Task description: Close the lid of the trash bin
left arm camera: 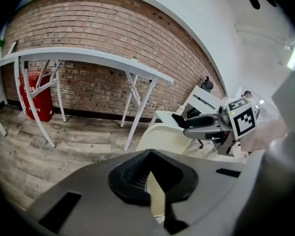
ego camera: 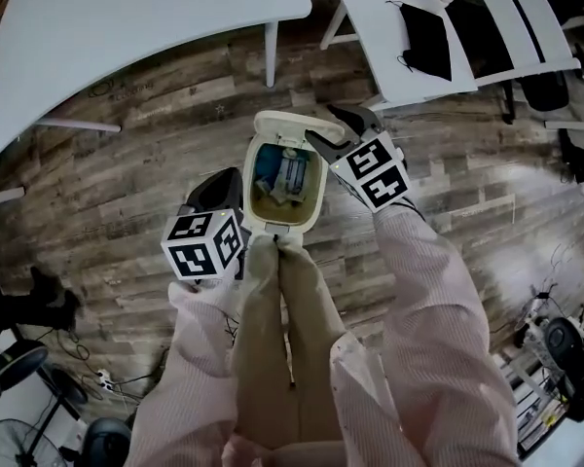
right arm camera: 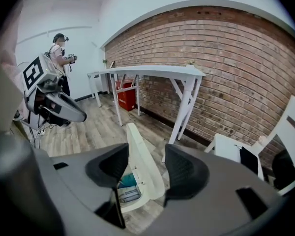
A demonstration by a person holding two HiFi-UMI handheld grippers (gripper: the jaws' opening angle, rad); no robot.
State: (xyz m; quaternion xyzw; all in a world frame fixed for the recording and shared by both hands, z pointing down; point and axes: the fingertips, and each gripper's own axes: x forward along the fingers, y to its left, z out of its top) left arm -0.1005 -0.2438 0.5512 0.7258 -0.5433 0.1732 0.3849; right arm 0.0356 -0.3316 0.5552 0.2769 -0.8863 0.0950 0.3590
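Left gripper [ego camera: 219,188] sits left of centre in the head view, jaws together, nothing held, tip just beside the left rim of the trash bin [ego camera: 314,202]. We see the bin at frame centre on the wood floor [ego camera: 146,163], just above the person's legs [ego camera: 273,339], with blue and pale rubbish [ego camera: 282,178] inside. The lid [ego camera: 294,125] is up at the bin's upper edge. Right gripper [ego camera: 333,129], right of centre, has jaws apart with the raised lid between them; we can't tell if they touch it.

Trash bin [ego camera: 278,225] contents [ego camera: 282,178] too small to identify.
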